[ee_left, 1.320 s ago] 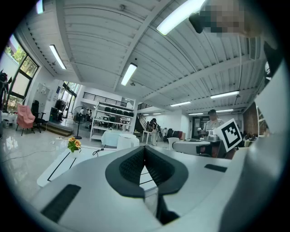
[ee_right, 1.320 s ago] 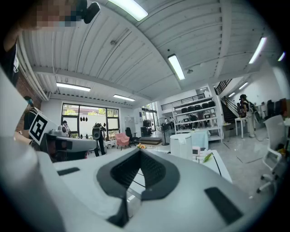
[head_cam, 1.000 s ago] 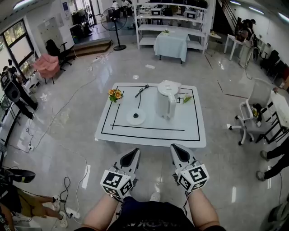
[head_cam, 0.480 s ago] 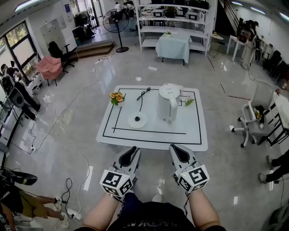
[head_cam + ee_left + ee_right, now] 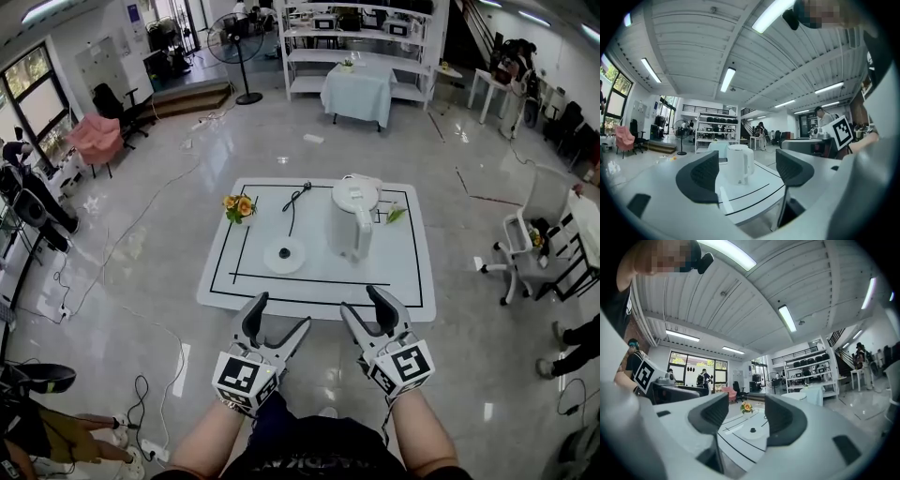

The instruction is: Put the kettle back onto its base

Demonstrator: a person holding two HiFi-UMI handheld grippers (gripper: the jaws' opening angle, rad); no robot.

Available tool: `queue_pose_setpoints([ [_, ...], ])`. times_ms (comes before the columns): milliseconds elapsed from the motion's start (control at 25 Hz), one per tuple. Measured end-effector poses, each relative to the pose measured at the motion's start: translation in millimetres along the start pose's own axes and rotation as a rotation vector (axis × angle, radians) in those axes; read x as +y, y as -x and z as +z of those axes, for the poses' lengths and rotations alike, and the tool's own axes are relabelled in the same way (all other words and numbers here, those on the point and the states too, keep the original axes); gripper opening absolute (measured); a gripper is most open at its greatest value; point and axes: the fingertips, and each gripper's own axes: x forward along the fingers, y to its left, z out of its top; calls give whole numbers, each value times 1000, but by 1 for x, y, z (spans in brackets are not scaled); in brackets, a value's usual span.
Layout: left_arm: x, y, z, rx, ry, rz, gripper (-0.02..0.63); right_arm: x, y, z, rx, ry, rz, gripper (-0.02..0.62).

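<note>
On the white table [image 5: 403,281], the kettle [image 5: 352,222] stands beside its base [image 5: 284,255]
It is upright, right of the round base, not touching it. Left gripper [image 5: 279,314] and right gripper [image 5: 364,302] hang near the table edge, jaws opening wide, empty.

Surface [image 5: 398,270] strip at 6 o'clock bare: open path to base [image 5: 283,255]. Kettle [image 5: 352,220] at base's 2 o'clock, gap between. Flowers [image 5: 237,203] at 11, cord [image 5: 295,195] at 12.
</note>
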Motion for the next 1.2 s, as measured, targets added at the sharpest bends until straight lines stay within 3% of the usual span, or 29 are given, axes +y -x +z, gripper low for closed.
queue_pose_setpoints([
  [520, 91, -75, -3, 17, 48, -156, 370, -44, -92, -7, 47, 7, -188, 232],
  [920, 163, -116, -9, 42, 110, -281, 370, -54, -154, -9, 99, 18, -337, 232],
  [1200, 191, -133, -6, 34, 120, -369, 370, -57, -181, -8, 96, 27, -426, 232],
])
